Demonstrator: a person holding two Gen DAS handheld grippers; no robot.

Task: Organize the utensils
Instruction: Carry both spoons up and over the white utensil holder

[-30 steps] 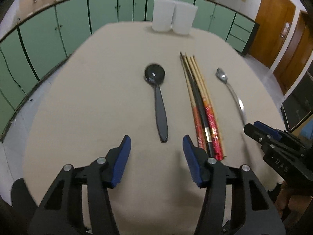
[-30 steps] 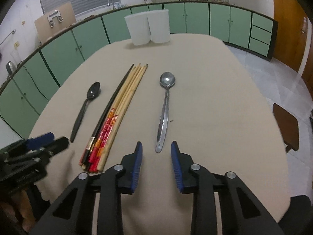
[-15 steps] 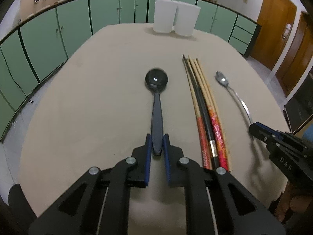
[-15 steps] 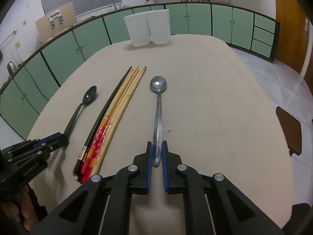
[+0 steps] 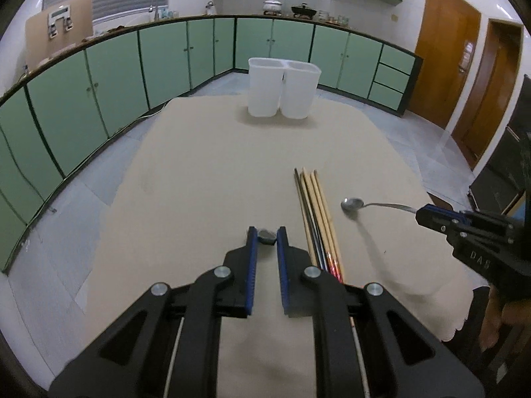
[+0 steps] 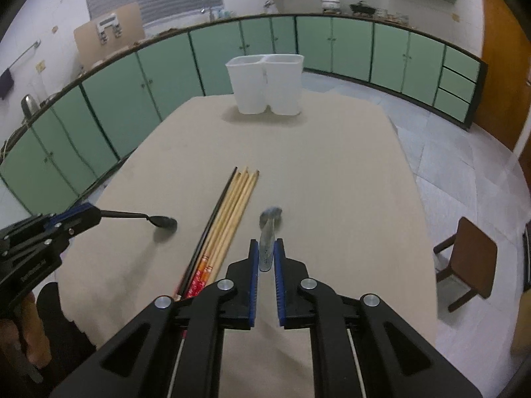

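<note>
Green cabinets [image 5: 109,86]; wooden door [image 5: 444,53]; brown chair [image 6: 471,258]

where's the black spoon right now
The black spoon is held off the table by the left gripper, left of the chopsticks in the right wrist view.

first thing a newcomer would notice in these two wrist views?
Both spoons are off the table: the left hand-held gripper clamps the black spoon, and the right hand-held gripper clamps the metal spoon. Between them the chopsticks lie bundled on the tan table, and the white two-part holder waits at the far end.
</note>
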